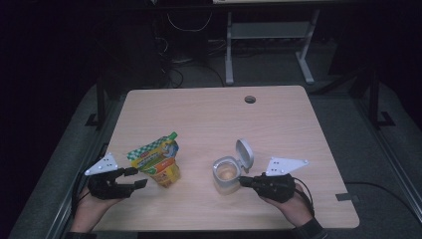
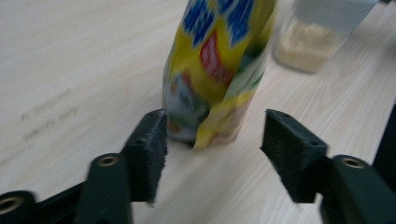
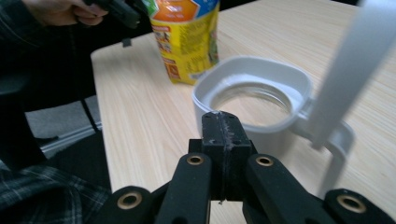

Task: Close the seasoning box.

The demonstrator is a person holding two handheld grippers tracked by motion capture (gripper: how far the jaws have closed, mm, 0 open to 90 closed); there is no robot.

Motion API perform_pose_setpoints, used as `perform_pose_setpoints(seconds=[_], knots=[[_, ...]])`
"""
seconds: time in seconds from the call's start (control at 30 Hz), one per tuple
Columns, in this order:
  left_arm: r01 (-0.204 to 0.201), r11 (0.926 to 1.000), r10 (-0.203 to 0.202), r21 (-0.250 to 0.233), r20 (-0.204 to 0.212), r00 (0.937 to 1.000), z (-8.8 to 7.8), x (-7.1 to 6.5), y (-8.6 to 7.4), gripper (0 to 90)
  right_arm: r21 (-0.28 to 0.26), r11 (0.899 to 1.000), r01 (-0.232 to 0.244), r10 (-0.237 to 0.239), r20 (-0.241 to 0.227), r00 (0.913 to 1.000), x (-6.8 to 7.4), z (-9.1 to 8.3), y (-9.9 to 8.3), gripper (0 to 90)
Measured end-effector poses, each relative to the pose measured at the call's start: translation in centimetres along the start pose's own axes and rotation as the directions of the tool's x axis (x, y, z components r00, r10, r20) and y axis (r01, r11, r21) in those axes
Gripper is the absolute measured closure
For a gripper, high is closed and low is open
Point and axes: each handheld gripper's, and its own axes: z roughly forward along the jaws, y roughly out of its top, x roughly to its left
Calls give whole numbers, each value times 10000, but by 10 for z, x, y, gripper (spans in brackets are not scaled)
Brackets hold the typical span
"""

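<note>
Yellow, orange and green printed plastic refill pouch with a green corner spout, standing upright on the pale wood-grain table, left of centre and toward the near edge. In the left gripper view the pouch rises just beyond the two black pads; its base sits at 12 o'clock from the gap, and the pads stand clear of its sides. Left gripper, at 8 o'clock from the pouch: jaws moderately wide, nothing pressed between them; a grey three-cornered plate sits on top and a hand grips the body from below.

Clear glass jar with a white plastic collar and a grey hinged flip lid standing open, at 3 o'clock from the pouch and well apart from it. A layer of pale granules lies in the jar's bottom. Right gripper, at 4 o'clock from the jar: jaws closed tight together, with nothing seen between them, the tips at the jar's near side. In the right gripper view the closed tips lie against or just short of the white collar; contact cannot be told. The pouch stands at 11 o'clock beyond the jar.
</note>
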Motion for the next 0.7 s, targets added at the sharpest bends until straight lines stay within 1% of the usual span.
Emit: perform_pose_setpoints(seconds=[0.03, 0.07, 0.1, 0.13, 0.17, 0.2, 0.27, 0.3, 0.33, 0.37, 0.4, 0.43, 0.47, 0.5, 0.57, 0.7], knots=[[3, 10000, -3, 75, -46, 10000, 1, 0, -3, 353, 43, 10000, -63, 62, 135, 9999, -2, -5, -3, 897], [23, 9998, -22, 177, -71, 10000, 2, 0, -5, 353, 43, 10000, -63, 62, 135, 9999, -2, -5, -3, 897], [-12, 9996, 15, 265, -141, 9999, 5, 0, -10, 321, 41, 10000, -67, 66, 262, 9996, -5, -9, -6, 896], [-12, 9996, 15, 265, -141, 9999, 5, 0, -10, 305, 41, 10000, -67, 66, 262, 9996, -5, -9, -6, 896], [40, 9996, -33, 293, -229, 9997, 9, -2, -15, 289, 55, 9998, -178, 175, 432, 9989, -9, -14, -8, 896], [40, 9996, -33, 293, -229, 9997, 9, -2, -15, 279, 55, 9998, -178, 175, 432, 9989, -9, -14, -8, 896], [-65, 9991, 79, 431, -309, 9995, 11, -3, -18, 269, -15, 9994, -335, 335, 557, 9979, -15, -18, -10, 896], [-91, 9987, 109, 500, -352, 9993, 13, -4, -20, 262, -52, 9990, -447, 450, 732, 9963, -20, -21, -11, 896], [-179, 9984, 200, 538, -397, 9990, 14, -5, -22, 262, -52, 9990, -447, 450, 732, 9963, -20, -21, -11, 896], [-222, 9982, 244, 562, -388, 9989, 15, -5, -24, 254, -52, 9987, -511, 513, 857, 9950, -24, -23, -12, 897], [-222, 9982, 244, 562, -388, 9989, 15, -5, -24, 250, -52, 9987, -511, 513, 857, 9950, -24, -23, -12, 897], [-256, 9980, 274, 586, -303, 9992, 16, -5, -25, 250, -73, 9984, -557, 561, 922, 9942, -27, -24, -12, 896], [-153, 9986, 167, 502, -266, 9995, 17, -6, -26, 244, -152, 9985, -523, 535, 995, 9936, -30, -24, -11, 897], [-167, 9986, 178, 502, -217, 9996, 17, -6, -26, 243, -183, 9983, -549, 565, 1034, 9930, -31, -23, -11, 896], [-238, 9980, 251, 583, -214, 9995, 19, -7, -27, 232, -266, 9980, -565, 591, 1061, 9926, -36, -23, -9, 897], [-252, 9973, 268, 696, -224, 9994, 22, -7, -28, 208, -398, 9975, -576, 619, 1174, 9912, -44, -18, -4, 896]])
